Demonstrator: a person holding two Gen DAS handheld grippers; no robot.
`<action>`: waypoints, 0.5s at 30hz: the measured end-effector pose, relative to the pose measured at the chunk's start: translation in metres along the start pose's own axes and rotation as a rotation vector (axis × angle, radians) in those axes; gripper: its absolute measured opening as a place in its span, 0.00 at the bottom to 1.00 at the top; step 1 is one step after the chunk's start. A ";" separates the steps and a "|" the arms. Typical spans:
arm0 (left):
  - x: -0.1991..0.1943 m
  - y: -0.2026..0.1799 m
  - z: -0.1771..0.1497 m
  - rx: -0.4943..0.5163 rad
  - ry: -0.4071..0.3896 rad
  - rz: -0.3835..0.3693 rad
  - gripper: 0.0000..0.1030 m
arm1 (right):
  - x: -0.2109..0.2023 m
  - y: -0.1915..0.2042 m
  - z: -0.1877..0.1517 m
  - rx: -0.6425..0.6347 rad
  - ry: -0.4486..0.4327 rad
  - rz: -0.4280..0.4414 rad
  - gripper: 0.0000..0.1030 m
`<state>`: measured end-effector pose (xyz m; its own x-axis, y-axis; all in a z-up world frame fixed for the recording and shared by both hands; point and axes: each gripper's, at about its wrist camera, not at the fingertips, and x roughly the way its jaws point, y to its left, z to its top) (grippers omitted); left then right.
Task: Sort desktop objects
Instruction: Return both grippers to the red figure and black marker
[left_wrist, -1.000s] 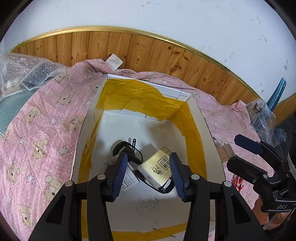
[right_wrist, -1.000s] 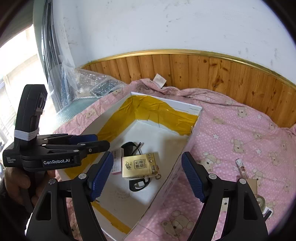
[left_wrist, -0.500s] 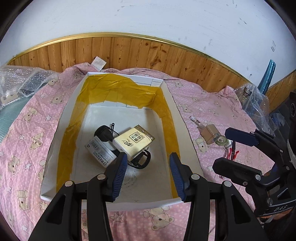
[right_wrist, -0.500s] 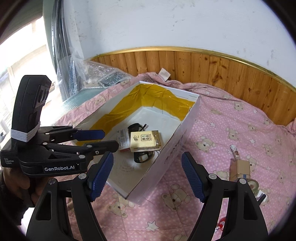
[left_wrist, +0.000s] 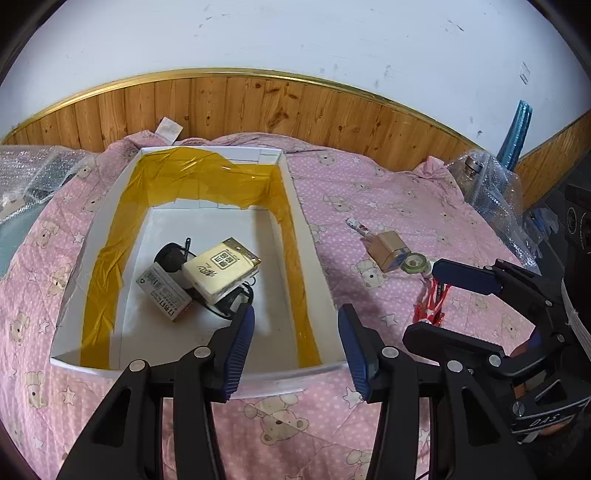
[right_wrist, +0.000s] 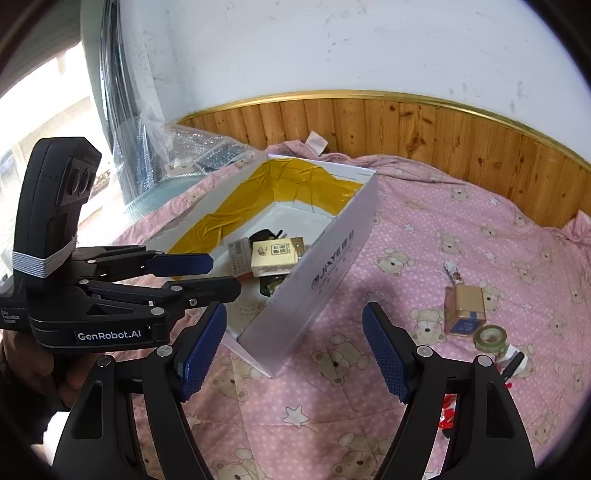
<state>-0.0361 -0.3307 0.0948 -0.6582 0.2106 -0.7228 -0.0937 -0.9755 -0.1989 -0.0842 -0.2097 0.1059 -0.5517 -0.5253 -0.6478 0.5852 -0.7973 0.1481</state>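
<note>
Tools, left (left_wrist: 295, 347) and right (right_wrist: 293, 350), both spread wide and empty, above pink quilt (left_wrist: 388, 206) beside white box (left_wrist: 295, 206).

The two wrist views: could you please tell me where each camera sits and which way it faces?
Left wrist: on the left gripper, facing the white box from its near end; open jaws below, right gripper at right.
Right wrist: on the right gripper, facing the pink quilt beside the box's outer wall; open jaws below, left gripper and a hand at left.
Shared: box, cream packet, brown carton, tape roll.
</note>
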 end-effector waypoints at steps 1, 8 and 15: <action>0.000 -0.005 0.000 0.008 0.000 -0.002 0.48 | -0.003 -0.004 -0.003 0.009 -0.001 -0.004 0.76; 0.013 -0.041 -0.001 0.050 0.025 -0.046 0.48 | -0.027 -0.053 -0.035 0.137 -0.011 -0.038 0.76; 0.039 -0.080 -0.008 0.086 0.067 -0.094 0.48 | -0.038 -0.103 -0.082 0.265 0.023 -0.085 0.76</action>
<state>-0.0488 -0.2436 0.0772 -0.5927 0.3024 -0.7465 -0.2182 -0.9525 -0.2126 -0.0748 -0.0835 0.0537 -0.5768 -0.4487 -0.6826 0.3601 -0.8897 0.2805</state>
